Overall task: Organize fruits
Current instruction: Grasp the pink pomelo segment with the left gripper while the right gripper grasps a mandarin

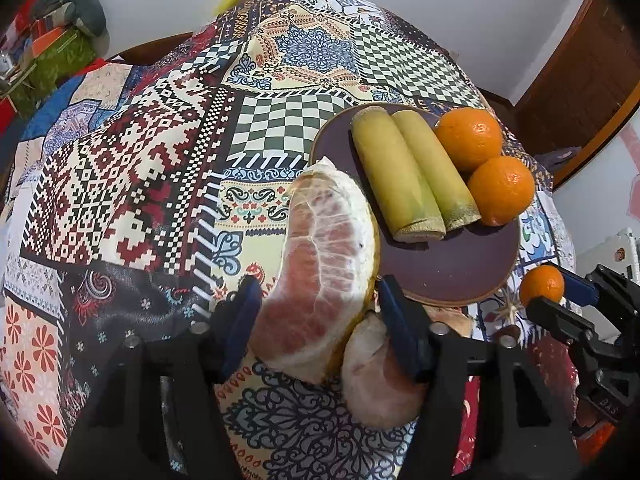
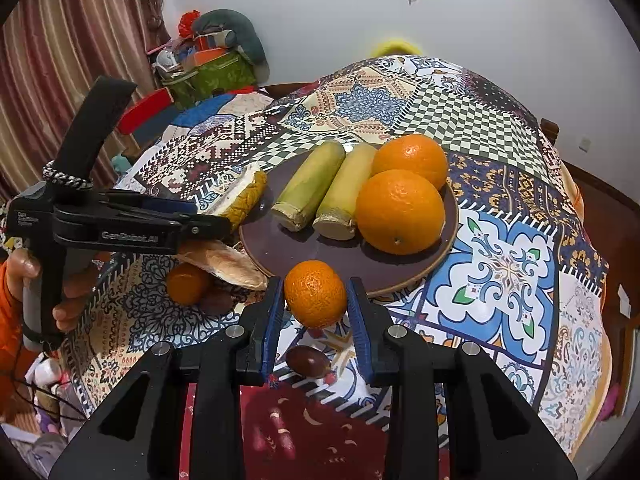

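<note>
- On the brown plate [image 2: 404, 276] lay two sugarcane pieces [image 2: 308, 190] and two oranges [image 2: 400, 212].
- Left tool [image 1: 316, 308] pinched one pomelo wedge [image 1: 324, 268] beside the plate; a second wedge [image 1: 376, 380] lay below.
- Right tool [image 2: 314, 312] gripped one mandarin [image 2: 315, 294] before the plate.

Between the left gripper's [image 1: 316, 316] jaws sits a pomelo wedge [image 1: 324, 264], filling the gap; a second wedge [image 1: 380, 384] lies under the right-hand jaw. Ahead and to the right of these jaws the plate's [image 1: 448, 276] near part is bare, while sugarcane pieces [image 1: 408, 172] and two oranges [image 1: 484, 168] crowd its far side. To the left, open tablecloth [image 1: 132, 184]. The right gripper's [image 2: 316, 320] jaws are filled by a small orange [image 2: 316, 294]. Below them lies a dark fruit [image 2: 308, 362]; ahead, bare plate; to their left, the other gripper blocks passage.
</note>
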Tool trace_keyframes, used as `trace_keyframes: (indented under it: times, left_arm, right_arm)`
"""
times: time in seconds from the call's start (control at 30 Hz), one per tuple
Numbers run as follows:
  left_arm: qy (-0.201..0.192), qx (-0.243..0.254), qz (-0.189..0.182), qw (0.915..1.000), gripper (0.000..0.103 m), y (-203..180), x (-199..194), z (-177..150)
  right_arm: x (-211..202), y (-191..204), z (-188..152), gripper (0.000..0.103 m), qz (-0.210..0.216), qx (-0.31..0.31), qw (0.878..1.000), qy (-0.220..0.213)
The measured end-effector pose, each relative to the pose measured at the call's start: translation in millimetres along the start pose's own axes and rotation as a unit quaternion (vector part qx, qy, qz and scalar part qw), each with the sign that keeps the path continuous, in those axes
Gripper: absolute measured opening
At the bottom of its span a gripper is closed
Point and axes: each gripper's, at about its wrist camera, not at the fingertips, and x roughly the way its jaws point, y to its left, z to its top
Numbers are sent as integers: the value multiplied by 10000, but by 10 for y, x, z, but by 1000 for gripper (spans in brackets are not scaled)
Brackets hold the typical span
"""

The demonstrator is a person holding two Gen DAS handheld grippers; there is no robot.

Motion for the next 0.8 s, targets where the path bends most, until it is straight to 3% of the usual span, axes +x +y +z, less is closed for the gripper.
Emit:
trace_keyframes:
  times: [0.23,0.47,0.63,0.67,0.8]
  left_arm:
    - [-216,318,201,9991,49,-95,-4,-23]
    - [-257,511,336,9978,34,-186,-84,-34]
    - [-345,340,352,9982,30,-99,-216,-64]
    - [-390,299,361,9981,25,-62,-265,-68]
    - [-488,337,449,9972,24,38,-450,-131]
  right_arm:
    - [11,-21,-24,29,-17,14,10000,36]
    - [-49,-53,-7,29,-43,115,9999,-32]
    - [-115,-11,4,29,-85,52,9999,-87]
    - [-123,-5,7,29,-92,40,9999,-93]
    - [-154,31,26,29,-94,13,9999,-117]
